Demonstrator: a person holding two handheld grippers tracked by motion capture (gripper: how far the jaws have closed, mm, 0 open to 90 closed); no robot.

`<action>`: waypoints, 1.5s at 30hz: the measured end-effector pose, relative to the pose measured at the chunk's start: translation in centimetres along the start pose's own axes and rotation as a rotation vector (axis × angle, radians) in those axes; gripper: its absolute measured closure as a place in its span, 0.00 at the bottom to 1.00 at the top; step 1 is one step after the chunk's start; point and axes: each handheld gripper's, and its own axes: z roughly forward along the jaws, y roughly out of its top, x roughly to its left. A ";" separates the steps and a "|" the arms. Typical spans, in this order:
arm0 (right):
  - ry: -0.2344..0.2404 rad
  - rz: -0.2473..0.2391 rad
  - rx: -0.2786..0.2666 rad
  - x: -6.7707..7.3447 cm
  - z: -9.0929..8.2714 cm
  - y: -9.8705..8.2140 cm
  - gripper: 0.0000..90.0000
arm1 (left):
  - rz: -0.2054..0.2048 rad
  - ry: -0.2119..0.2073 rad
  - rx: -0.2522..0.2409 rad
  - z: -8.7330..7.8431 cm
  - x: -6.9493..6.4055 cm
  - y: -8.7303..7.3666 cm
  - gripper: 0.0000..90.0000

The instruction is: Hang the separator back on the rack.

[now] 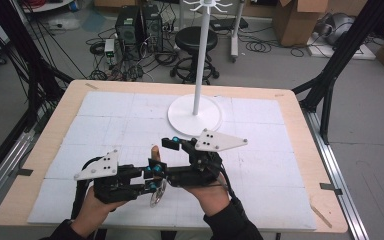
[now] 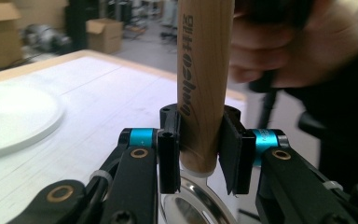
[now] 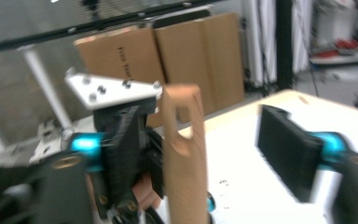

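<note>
The left gripper (image 2: pixel 198 156) is clamped on a wooden handle (image 2: pixel 204 84) — both black pads press its sides near the rounded lower end. The handle stands upright between them, with dark lettering running along its length. Below the handle's end a shiny metal part (image 2: pixel 193 207) curves away; in the high view it shows as a round metal head (image 1: pixel 157 194) hanging under the two grippers, just above the worktop (image 1: pixel 130 115). What tool it is, I cannot tell.

The right gripper (image 3: pixel 205 144) stands apart. Its jaws are wide, one to each side of the handle's top (image 3: pixel 184 154), and the near pad is well clear of the wood; whether the far pad touches it the blur hides. That top end is flat-cut and has a slot through it. Behind it sits the left gripper's grey plate (image 3: pixel 114 91).

From above, the two grippers meet nose to nose at the near middle of the worktop, the left gripper (image 1: pixel 150 179) from the left and the right gripper (image 1: pixel 167 157) from the right, each in a hand with a dark sleeve. The handle's tip (image 1: pixel 155 151) pokes up between them.

The worktop is pale wood covered with white sheets. At its far middle stands a white stand (image 1: pixel 196 112) — round base, thin pole. Beyond are a black stool (image 1: pixel 196 50), cables and cardboard boxes (image 1: pixel 300 20) on a grey floor.
</note>
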 end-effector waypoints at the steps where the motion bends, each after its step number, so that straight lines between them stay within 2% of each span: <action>1: 0.029 -0.019 0.003 -0.1 -0.2 0.0 0.25 | 0.000 -0.030 -0.011 -0.1 0.0 0.2 0.79; 3: 0.096 -0.064 0.016 -0.5 -0.7 -0.2 0.25 | 0.000 -0.103 -0.030 -0.3 -0.1 0.4 0.79; 5: 0.146 -0.069 0.005 -0.9 -1.2 -0.4 0.25 | -0.001 -0.113 -0.036 -0.3 -0.1 0.4 0.79; 6: 0.186 -0.066 0.000 -1.1 -1.5 -0.6 0.25 | 0.008 -0.145 -0.034 -0.3 -0.2 0.5 0.79; 7: 0.214 -0.061 0.000 -1.2 -1.5 -0.6 0.25 | 0.012 -0.159 -0.031 -0.3 -0.2 0.5 0.79; 8: 0.254 -0.065 0.004 -1.3 -1.5 -0.7 0.25 | 0.013 -0.169 -0.029 -0.2 -0.2 0.5 0.79; 9: 0.254 -0.065 0.004 -1.3 -1.5 -0.7 0.25 | 0.013 -0.169 -0.029 -0.2 -0.2 0.5 0.78; 10: 0.313 -0.058 0.013 -1.4 -1.4 -0.8 0.31 | 0.011 -0.185 -0.028 -0.1 -0.3 0.5 0.78; 13: 0.366 -0.052 0.032 -1.5 -1.0 -0.9 0.41 | 0.010 -0.204 -0.024 -0.1 -0.3 0.5 0.78; 15: 0.425 -0.036 0.047 -1.6 -0.6 -1.0 0.47 | 0.016 -0.220 -0.012 0.1 -0.4 0.4 0.78; 17: 0.436 -0.033 0.053 -1.7 -0.4 -1.1 0.49 | 0.016 -0.228 -0.010 0.1 -0.4 0.4 0.78; 18: 0.467 -0.026 0.064 -1.7 -0.1 -1.2 0.53 | 0.018 -0.233 -0.008 0.1 -0.4 0.4 0.78; 20: 0.497 -0.034 0.067 -1.6 0.2 -1.2 0.57 | 0.021 -0.246 -0.006 0.2 -0.5 0.3 0.78; 24: 0.512 -0.041 0.087 -1.4 0.4 -1.3 0.62 | 0.027 -0.265 -0.002 0.4 -0.6 0.3 0.79; 30: 0.541 -0.050 0.081 -1.3 0.2 -1.2 0.72 | 0.029 -0.278 -0.002 0.5 -0.6 0.3 0.78; 33: 0.534 -0.061 0.090 -1.3 0.2 -1.2 0.77 | 0.032 -0.288 0.005 0.6 -0.7 0.2 0.78; 38: 0.510 -0.075 0.090 -1.0 0.0 -1.3 0.78 | 0.029 -0.286 0.009 0.7 -0.6 0.1 0.78; 40: 0.489 -0.077 0.085 -1.0 -0.1 -1.3 0.79 | 0.003 -0.263 -0.010 0.7 -0.4 0.0 0.77; 42: 0.428 -0.076 0.088 -0.9 -0.2 -1.3 0.79 | -0.026 -0.225 -0.004 0.8 -0.3 -0.1 0.59; 43: 0.396 -0.070 0.098 -0.8 -0.2 -1.3 0.79 | -0.026 -0.225 -0.004 0.8 -0.3 -0.1 0.53; 44: 0.359 -0.065 0.101 -0.8 -0.2 -1.3 0.79 | -0.019 -0.159 -0.008 0.9 -0.3 -0.2 0.47; 45: 0.316 -0.055 0.100 -0.8 -0.2 -1.3 0.79 | -0.019 -0.159 -0.008 0.9 -0.3 -0.2 0.45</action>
